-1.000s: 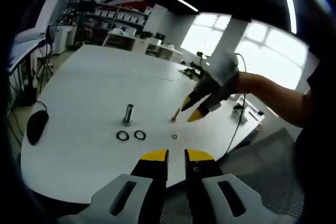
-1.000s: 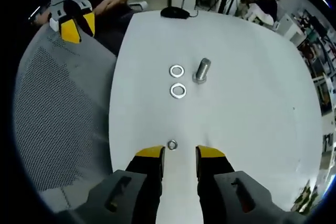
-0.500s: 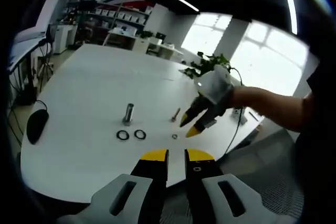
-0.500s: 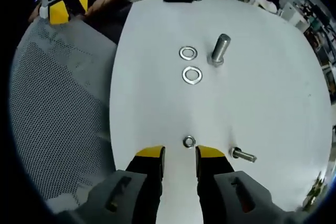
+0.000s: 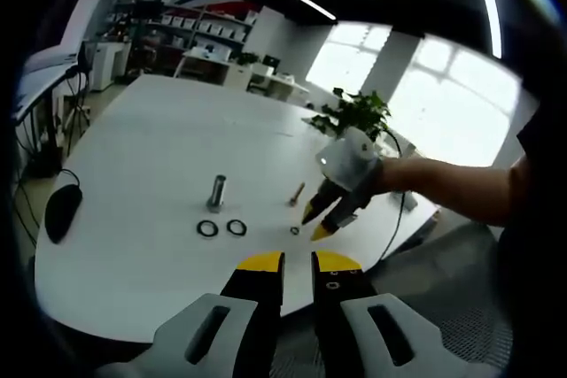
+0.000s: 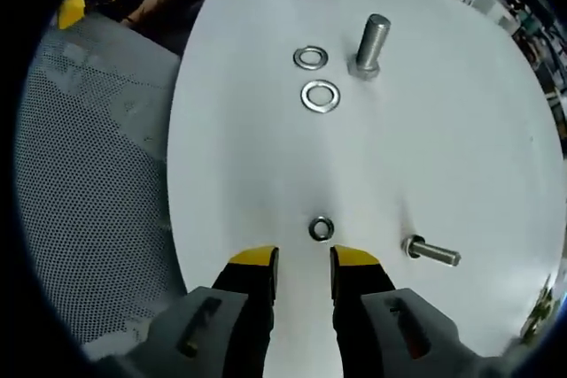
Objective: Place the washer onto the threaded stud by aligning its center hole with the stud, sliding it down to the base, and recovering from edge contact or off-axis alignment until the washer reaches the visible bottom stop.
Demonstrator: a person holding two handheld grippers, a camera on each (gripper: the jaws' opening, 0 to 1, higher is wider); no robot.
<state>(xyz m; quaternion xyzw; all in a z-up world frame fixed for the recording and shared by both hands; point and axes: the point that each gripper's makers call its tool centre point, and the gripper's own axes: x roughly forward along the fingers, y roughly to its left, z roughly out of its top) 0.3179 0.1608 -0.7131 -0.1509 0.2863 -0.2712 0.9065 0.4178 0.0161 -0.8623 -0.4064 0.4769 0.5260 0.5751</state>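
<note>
Small washer (image 6: 321, 228) now nearer the right gripper (image 6: 303, 260) (jaws spread, nothing between), closer than before.

A black computer mouse (image 5: 62, 212) lies by the white table's (image 5: 151, 148) left edge, its cord trailing off the side. A leafy potted plant (image 5: 353, 112) stands past the far right corner, before bright windows (image 5: 452, 95). Shelves of boxes (image 5: 199, 28) line the back wall. A grey mesh chair (image 6: 97, 174) sits beside the table edge.

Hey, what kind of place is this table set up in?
Probably a lab or workshop office: storage shelves line the back wall, desks stand beyond the white table, and large windows light it.
</note>
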